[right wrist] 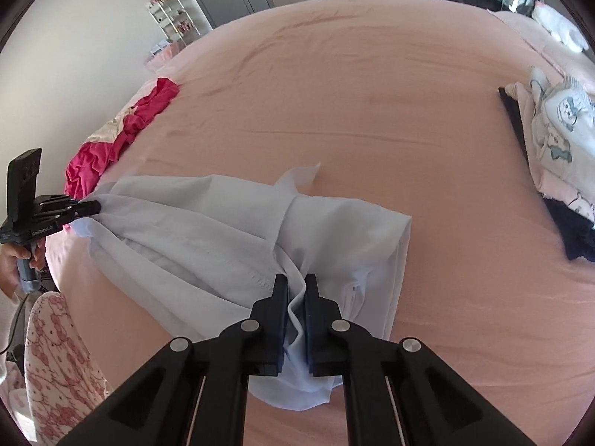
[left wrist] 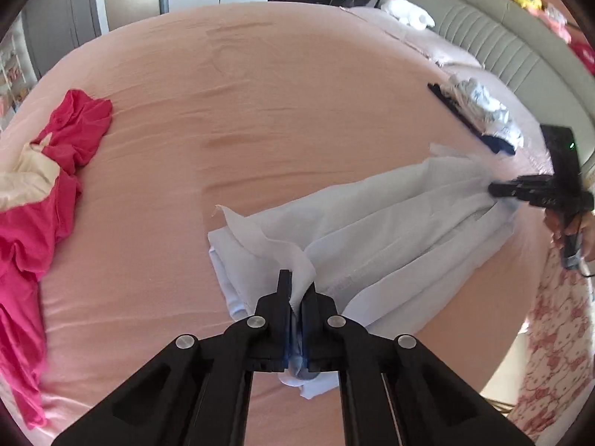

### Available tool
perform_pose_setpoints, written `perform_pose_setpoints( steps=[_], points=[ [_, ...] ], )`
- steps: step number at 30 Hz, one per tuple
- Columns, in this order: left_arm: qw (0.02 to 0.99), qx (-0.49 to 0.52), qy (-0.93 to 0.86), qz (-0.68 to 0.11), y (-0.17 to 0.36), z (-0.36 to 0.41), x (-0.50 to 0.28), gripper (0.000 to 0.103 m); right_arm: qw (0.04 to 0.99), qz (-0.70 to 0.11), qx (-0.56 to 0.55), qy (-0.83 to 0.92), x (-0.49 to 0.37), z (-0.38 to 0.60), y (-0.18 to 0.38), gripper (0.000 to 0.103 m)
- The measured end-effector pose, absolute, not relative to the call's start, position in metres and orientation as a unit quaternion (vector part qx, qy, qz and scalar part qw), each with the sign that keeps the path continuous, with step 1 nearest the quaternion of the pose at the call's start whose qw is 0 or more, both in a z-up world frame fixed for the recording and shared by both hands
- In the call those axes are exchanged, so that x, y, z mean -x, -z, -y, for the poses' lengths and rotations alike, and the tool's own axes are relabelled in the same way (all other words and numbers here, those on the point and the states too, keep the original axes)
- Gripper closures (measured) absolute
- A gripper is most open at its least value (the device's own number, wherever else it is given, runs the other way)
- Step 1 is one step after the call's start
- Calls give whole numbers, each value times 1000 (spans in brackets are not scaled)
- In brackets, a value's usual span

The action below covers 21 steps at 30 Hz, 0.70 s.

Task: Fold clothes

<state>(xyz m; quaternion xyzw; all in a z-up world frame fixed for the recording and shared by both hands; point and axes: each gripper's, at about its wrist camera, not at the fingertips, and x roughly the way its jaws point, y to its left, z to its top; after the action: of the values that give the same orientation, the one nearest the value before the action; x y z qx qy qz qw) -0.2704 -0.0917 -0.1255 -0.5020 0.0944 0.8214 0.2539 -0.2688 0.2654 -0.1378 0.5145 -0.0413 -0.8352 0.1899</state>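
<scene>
A pale blue garment (left wrist: 390,219) lies stretched across the near edge of the pink bed (left wrist: 260,93), partly folded over on itself. My left gripper (left wrist: 297,286) is shut on one bunched end of it, with cloth pinched between the black fingers. My right gripper (right wrist: 296,290) is shut on the opposite end of the pale blue garment (right wrist: 208,219). Each gripper also shows in the other view: the right gripper (left wrist: 494,189) at the far right, the left gripper (right wrist: 97,206) at the far left, both clamped on the cloth's ends.
A crumpled magenta garment (left wrist: 41,200) with a cream piece lies at the bed's left side. A stack of printed and dark clothes (right wrist: 557,156) sits on the right side. A grey headboard (left wrist: 502,48) with soft toys stands behind. The person's patterned pyjama leg (right wrist: 59,364) is beside the bed.
</scene>
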Motion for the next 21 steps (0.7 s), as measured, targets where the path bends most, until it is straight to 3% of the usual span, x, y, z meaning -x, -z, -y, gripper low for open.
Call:
perform_pose_setpoints(
  steps=[5, 9, 11, 13, 16, 17, 19, 20, 21],
  points=[
    [311, 469, -815, -136, 105, 95, 219, 100, 240, -68, -413, 876, 208, -264, 102, 97],
    [285, 514, -798, -134, 127, 110, 207, 98, 242, -82, -472, 844, 193, -275, 132, 97],
    [275, 514, -805, -114, 124, 117, 205, 97, 214, -43, -490, 844, 196, -288, 137, 91],
    [261, 501, -819, -101, 113, 122, 204, 94, 188, -9, -473, 861, 196, -298, 124, 74],
    [265, 494, -823, -93, 96, 120, 204, 86, 184, -13, -436, 881, 195, -289, 96, 71],
    [271, 494, -821, -92, 91, 118, 203, 78, 183, -15, -424, 887, 195, -285, 87, 68],
    [283, 485, -821, -100, 80, 113, 197, 50, 188, -39, -426, 884, 199, -265, 84, 51],
    [284, 477, -825, -105, 78, 113, 192, 32, 191, -51, -428, 882, 201, -255, 83, 50],
    [281, 469, -830, -108, 76, 113, 187, 29, 195, -66, -435, 877, 203, -244, 90, 50]
  ],
)
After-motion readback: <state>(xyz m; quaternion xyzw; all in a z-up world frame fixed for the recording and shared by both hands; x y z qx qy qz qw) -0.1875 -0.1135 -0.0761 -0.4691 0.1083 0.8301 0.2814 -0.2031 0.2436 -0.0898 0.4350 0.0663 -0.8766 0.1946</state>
